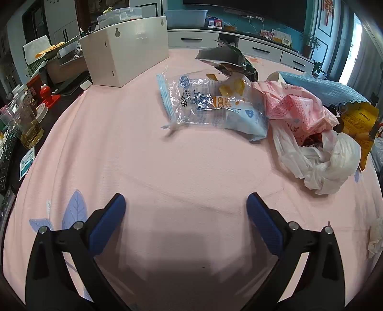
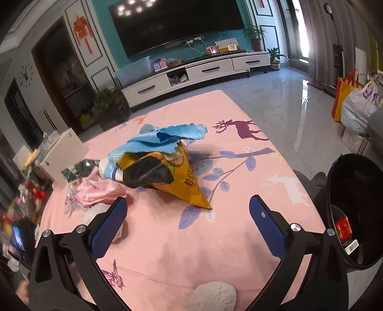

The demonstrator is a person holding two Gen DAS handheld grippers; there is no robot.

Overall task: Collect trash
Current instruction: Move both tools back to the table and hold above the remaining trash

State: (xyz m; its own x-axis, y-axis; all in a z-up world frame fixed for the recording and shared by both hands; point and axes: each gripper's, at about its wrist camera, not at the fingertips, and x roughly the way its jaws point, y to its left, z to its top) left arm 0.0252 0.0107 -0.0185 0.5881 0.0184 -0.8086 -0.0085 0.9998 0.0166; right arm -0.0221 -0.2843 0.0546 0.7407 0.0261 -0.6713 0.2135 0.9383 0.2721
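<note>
Teal wall (image 2: 105, 28) behind large dark TV (image 2: 177, 21). Long white cabinet (image 2: 196, 74) with dark drawer handles below it. Glossy pale tile floor (image 2: 287, 100) reflecting bright daylight from window (image 2: 300, 26) at right. Potted plants (image 2: 255, 36) at cabinet end. Red knot ornament (image 2: 82, 30), wall clock (image 2: 25, 74) at left.

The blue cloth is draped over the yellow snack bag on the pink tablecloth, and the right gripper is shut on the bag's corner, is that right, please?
Not quite. The right gripper is open, its jaws spread wide and clear of the yellow snack bag, whose corner lies on the pink tablecloth between them. The right wrist view shows this. The blue cloth is indeed draped over the bag.
</note>
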